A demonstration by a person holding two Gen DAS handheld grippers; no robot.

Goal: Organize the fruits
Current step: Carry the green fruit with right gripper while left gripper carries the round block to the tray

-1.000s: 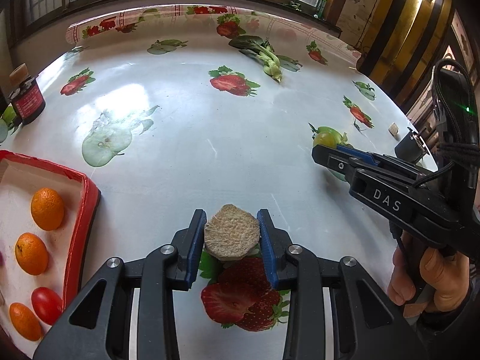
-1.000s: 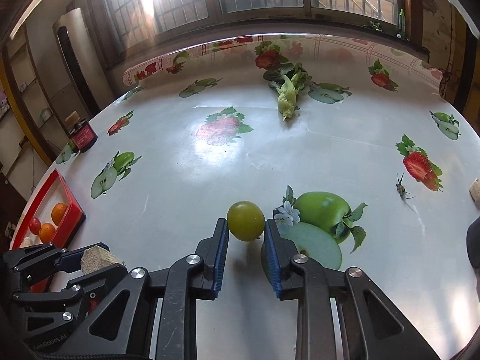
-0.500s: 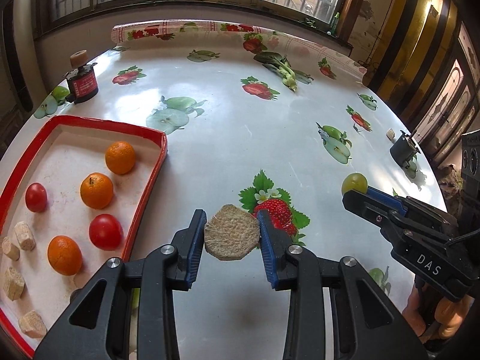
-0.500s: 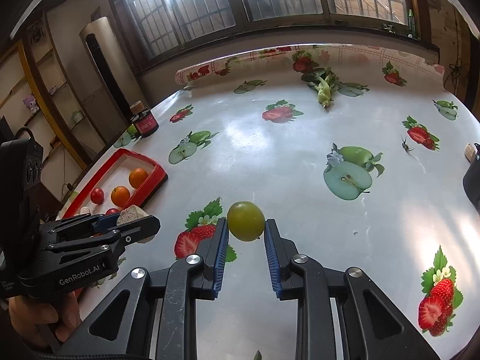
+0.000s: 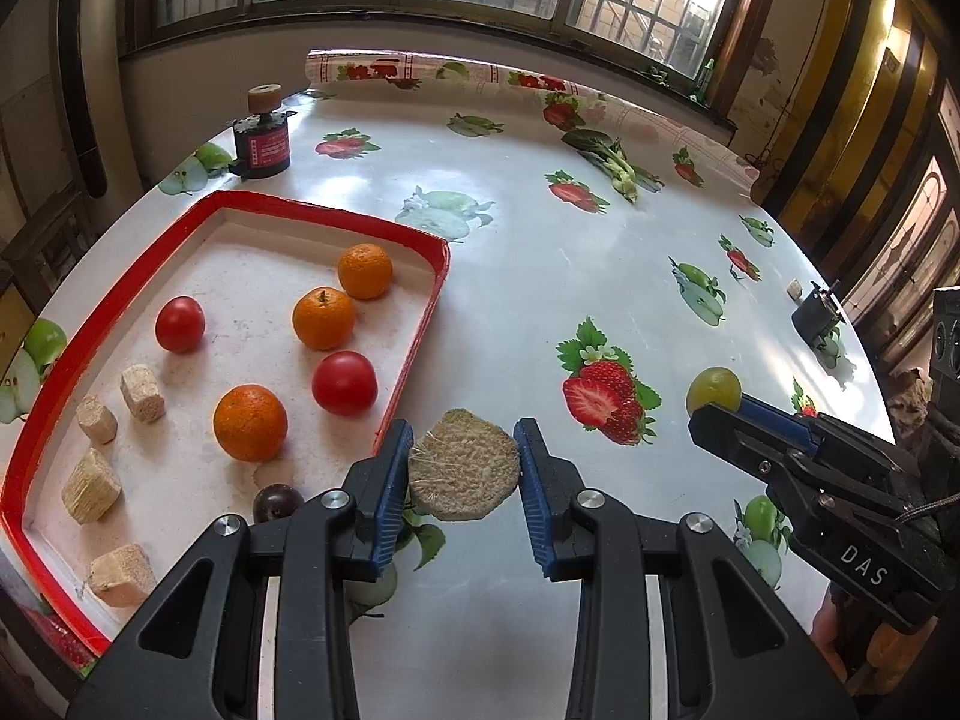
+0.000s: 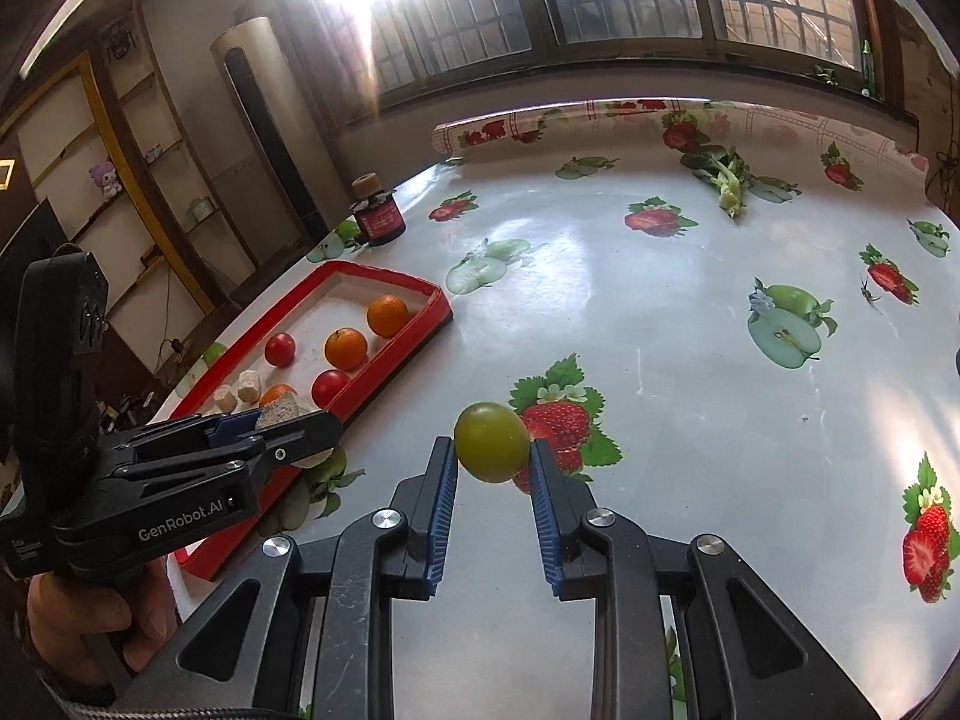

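**Left wrist view: both loads held beside the tray**

A rough, fibrous beige block [image 5: 463, 463] is pinched in the left gripper [image 5: 463, 468] jaws, just right of the red-rimmed tray [image 5: 414, 354]. A smooth round green fruit [image 6: 492, 441] is clamped by the right gripper [image 6: 493, 468], farther right over the desk [image 6: 690, 372].

This looks like a room in a home. The counter [image 6: 690, 312] wears a shiny plastic cloth with pictures of strawberries and apples. Behind the counter runs a row of big windows [image 6: 600, 0] with bars, and sun shines in. To the left of the counter stand wall shelves [image 6: 120, 156] with a small purple stuffed toy [image 6: 105, 174] on one. Near the shelves stands a tall white air cooler [image 6: 258, 120]. A leafy green vegetable [image 6: 726, 180] lies at the far side of the counter.
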